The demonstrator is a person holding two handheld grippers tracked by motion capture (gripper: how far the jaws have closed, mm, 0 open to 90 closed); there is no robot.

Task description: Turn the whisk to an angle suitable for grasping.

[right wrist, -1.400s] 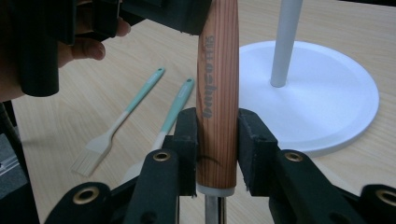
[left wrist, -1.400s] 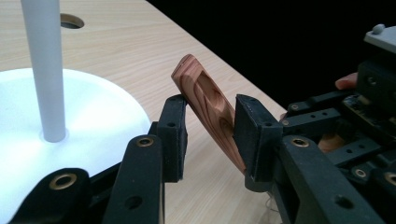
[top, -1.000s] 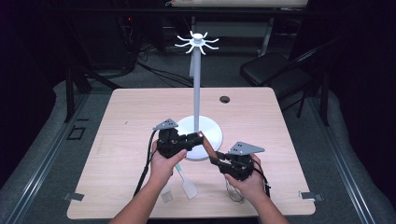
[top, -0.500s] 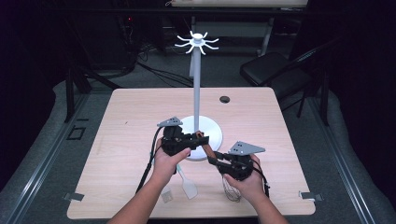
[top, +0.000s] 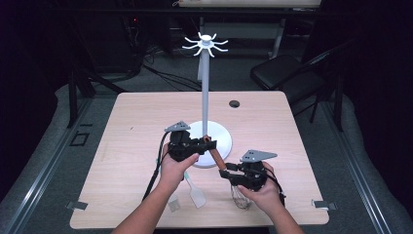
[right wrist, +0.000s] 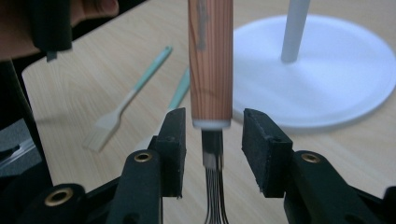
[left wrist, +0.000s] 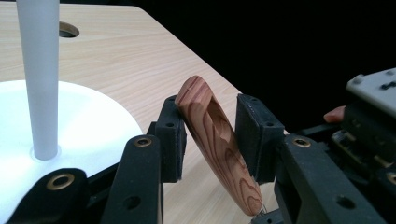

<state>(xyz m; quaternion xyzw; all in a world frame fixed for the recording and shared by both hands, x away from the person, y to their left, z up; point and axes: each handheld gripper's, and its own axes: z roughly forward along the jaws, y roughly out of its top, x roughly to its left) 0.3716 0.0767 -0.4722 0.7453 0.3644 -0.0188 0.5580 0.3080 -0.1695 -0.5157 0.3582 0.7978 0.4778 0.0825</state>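
Slanting between both hands, the whisk [top: 220, 163] has its wooden handle clamped in the left tongs [left wrist: 209, 133]; the right tongs [right wrist: 212, 140], just opening, stand apart around its neck.

Stand pole [top: 205, 92] blocks ahead; table [top: 292, 141] right side free

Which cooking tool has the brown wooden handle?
The whisk, gripped by the left claw. The brush and the spatula lying on the table have pale green handles instead.
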